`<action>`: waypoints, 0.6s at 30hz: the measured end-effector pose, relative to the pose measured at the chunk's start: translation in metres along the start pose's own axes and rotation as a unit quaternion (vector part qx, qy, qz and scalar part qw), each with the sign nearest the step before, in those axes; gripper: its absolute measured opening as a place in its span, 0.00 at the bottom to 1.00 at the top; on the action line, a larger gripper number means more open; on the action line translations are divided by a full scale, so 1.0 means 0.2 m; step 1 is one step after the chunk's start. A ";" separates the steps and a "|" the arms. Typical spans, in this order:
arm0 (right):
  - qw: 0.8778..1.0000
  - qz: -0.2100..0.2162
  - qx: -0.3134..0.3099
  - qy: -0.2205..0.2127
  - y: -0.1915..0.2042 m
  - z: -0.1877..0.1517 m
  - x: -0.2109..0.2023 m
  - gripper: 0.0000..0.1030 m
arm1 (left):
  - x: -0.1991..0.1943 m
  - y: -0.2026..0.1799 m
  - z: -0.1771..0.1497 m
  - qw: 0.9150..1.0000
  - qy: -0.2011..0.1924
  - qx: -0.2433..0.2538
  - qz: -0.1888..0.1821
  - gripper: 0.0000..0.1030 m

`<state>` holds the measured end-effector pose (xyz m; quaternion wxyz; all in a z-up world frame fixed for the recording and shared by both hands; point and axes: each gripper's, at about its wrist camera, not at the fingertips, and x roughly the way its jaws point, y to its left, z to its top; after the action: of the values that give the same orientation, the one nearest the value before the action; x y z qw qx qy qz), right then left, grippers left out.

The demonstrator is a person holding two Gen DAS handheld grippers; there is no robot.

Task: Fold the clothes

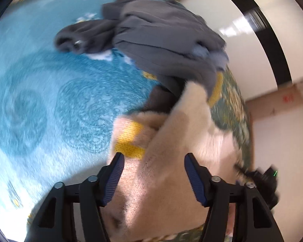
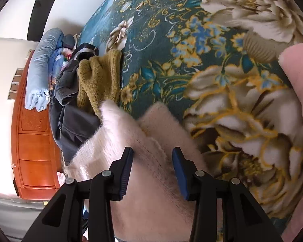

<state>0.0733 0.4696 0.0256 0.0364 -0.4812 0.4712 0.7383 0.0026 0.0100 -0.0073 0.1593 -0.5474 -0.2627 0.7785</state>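
Two wrist views are on record, both over a bed with clothes on it.

Left wrist view: the left gripper (image 1: 154,178) points down at a cream fleece garment (image 1: 171,141), which lies under and between its blue-padded fingers (image 1: 114,178). The jaws stand apart and neither pad presses the fabric, so nothing is gripped. The garment carries yellow knit patches (image 1: 129,141) near the left finger. Beyond it lies a crumpled dark grey garment (image 1: 161,40), one cuffed end stretching left across a pale blue swirl-patterned blanket (image 1: 50,100). A floral bedspread (image 1: 232,104) shows along the right of the clothes, with a white wall (image 1: 242,20) behind. The frame is motion-blurred.

Right wrist view: the right gripper (image 2: 153,173) likewise stands with jaws parted over the same cream fleece garment (image 2: 151,191); a seamed fold of it runs up between the fingers, but the pads are clear of it and hold nothing. The garment rests on the dark teal floral bedspread (image 2: 171,40). To its upper left lie an olive-yellow knit garment (image 2: 100,84) and, touching that, the dark grey garment (image 2: 70,121). Rolled light blue bedding (image 2: 42,66) sits at the far edge, against an orange wooden headboard (image 2: 34,141). A fingertip of the person (image 2: 301,80) shows at the right edge.
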 end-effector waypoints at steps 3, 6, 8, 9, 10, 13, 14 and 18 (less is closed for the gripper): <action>0.999 0.004 -0.031 -0.004 0.08 -0.02 0.00 0.36 | 0.02 -0.01 -0.02 1.000 0.011 0.016 0.004 0.35; 0.996 -0.019 -0.084 -0.002 0.18 -0.06 0.01 0.24 | 0.03 -0.02 -0.03 1.000 0.017 0.023 0.003 0.28; 0.993 -0.028 -0.113 0.007 0.23 -0.09 0.02 0.21 | 0.03 -0.02 -0.03 0.999 0.023 0.023 -0.004 0.16; 0.991 -0.032 -0.130 0.012 0.26 -0.11 0.02 0.19 | 0.01 -0.03 -0.04 0.999 0.021 0.024 -0.007 0.15; 0.989 -0.033 -0.142 0.015 0.28 -0.12 0.02 0.18 | -0.01 -0.04 -0.05 0.999 0.017 0.025 -0.010 0.15; 0.988 -0.011 -0.155 0.011 0.31 -0.13 -0.03 0.14 | -0.10 -0.03 -0.07 1.000 0.002 0.018 -0.019 0.14; 0.988 -0.001 -0.154 0.006 0.30 -0.14 -0.06 0.13 | -0.13 -0.03 -0.08 1.000 -0.004 0.014 -0.023 0.14; 0.991 0.042 -0.127 -0.021 0.25 -0.12 -0.20 0.12 | -0.19 0.01 -0.10 1.000 0.007 -0.005 -0.014 0.14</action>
<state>0.0857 0.4409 0.0861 -0.0463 -0.4464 0.3930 0.8026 0.0355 -0.0072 0.0160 0.1691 -0.5500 -0.2727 0.7711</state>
